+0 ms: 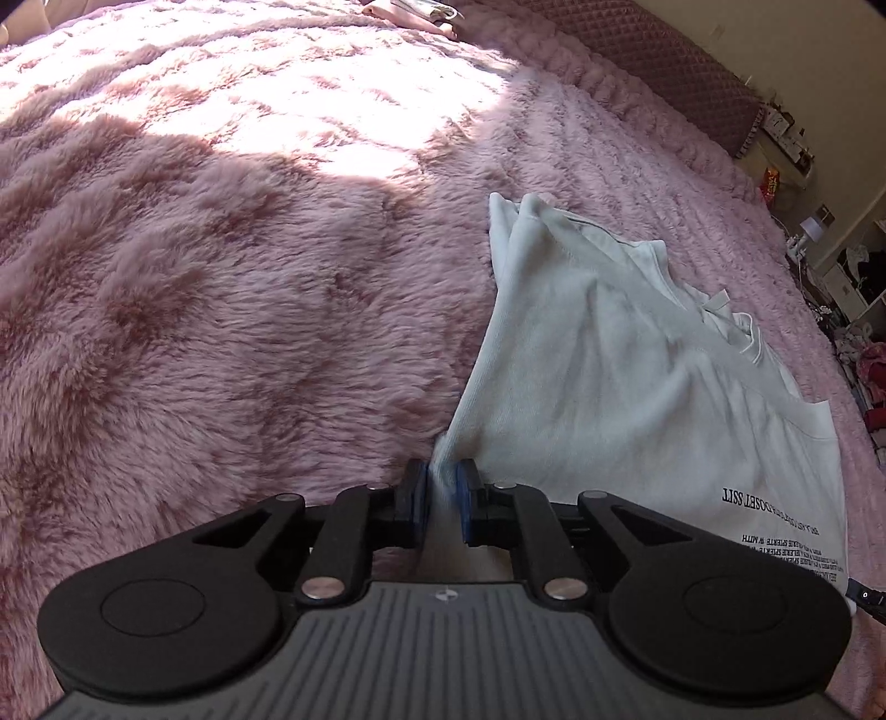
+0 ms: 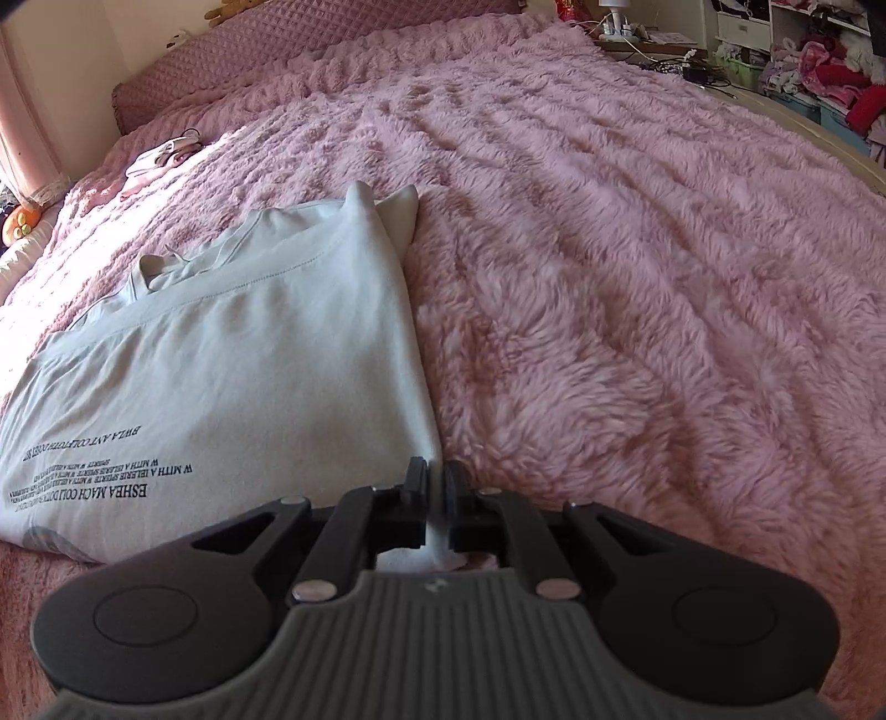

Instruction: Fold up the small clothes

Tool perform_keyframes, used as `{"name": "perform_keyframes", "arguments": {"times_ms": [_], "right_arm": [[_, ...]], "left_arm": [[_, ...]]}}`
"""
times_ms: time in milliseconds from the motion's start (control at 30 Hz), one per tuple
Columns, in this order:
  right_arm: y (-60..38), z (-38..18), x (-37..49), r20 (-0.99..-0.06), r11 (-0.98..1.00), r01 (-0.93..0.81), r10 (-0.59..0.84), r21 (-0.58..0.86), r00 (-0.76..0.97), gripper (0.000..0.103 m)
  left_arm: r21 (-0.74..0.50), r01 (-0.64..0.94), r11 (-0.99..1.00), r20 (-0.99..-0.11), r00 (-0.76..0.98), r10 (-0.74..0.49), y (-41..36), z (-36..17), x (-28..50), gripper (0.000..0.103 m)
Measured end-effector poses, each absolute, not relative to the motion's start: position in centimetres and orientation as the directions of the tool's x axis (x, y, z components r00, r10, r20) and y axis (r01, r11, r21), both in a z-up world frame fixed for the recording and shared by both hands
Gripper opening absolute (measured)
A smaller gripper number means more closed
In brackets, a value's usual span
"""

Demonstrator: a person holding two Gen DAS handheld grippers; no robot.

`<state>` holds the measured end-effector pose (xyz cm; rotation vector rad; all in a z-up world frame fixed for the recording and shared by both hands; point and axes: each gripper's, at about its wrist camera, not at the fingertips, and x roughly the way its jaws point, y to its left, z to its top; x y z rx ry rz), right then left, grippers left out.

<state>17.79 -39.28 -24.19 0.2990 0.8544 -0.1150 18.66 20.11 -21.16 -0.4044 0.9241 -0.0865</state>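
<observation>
A white T-shirt [image 1: 626,376] with black printed lettering lies partly folded on a fluffy pink blanket. In the left wrist view my left gripper [image 1: 441,484] is shut on the shirt's near left corner, the cloth pinched between its blue pads. The right wrist view shows the same T-shirt [image 2: 249,354] spread to the left, lettering near the bottom. My right gripper [image 2: 437,476] is shut on the shirt's near right corner, a thin ridge of white cloth squeezed between the fingers. A sleeve tip sticks up at the shirt's far end.
The pink fur blanket [image 2: 637,277] covers the whole bed. A quilted pink headboard [image 2: 266,44] runs along the back. Small pink and white clothes [image 2: 160,158] lie far off by the headboard. Shelves with piled clothes [image 2: 819,61] stand beyond the bed's right side.
</observation>
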Motion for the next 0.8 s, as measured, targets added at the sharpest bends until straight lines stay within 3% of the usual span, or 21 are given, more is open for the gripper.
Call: {"name": "perform_keyframes", "arguments": {"times_ms": [67,133,267,333,467,800], "right_arm": [[-39.0,-23.1,17.7,-0.739,0.948,0.262,-0.044,0.181,0.672,0.033],[-38.2,-21.6,17.8,-0.682,0.951,0.25,-0.062,0.18,0.729,0.032],[-33.9,-18.3,22.3,-0.599,0.972,0.084,0.066,0.218,0.798,0.032],[-30.8,-17.6,25.7,-0.58,0.979,-0.009,0.127,0.202,0.805,0.032],[-24.9,-17.5,33.2,-0.566,0.982,-0.107,0.179,0.158,0.805,0.032],[-18.3,-21.7,49.1,-0.694,0.998,-0.059,0.037,-0.009,0.719,0.031]], "left_arm": [[-0.392,-0.094,0.915,-0.727,0.641,-0.246,20.2,-20.0,18.0,0.014],[-0.394,-0.062,0.917,-0.689,0.68,-0.25,19.7,-18.4,17.7,0.018],[-0.361,0.016,0.932,-0.665,0.696,-0.27,17.3,-17.0,18.4,0.033],[-0.307,0.047,0.951,-0.672,0.697,-0.251,15.7,-17.0,18.9,0.047],[-0.189,0.031,0.981,-0.708,0.689,-0.158,12.9,-18.0,19.5,0.048],[-0.273,0.047,0.961,-0.71,0.664,-0.235,12.9,-20.1,20.0,0.051]]}}
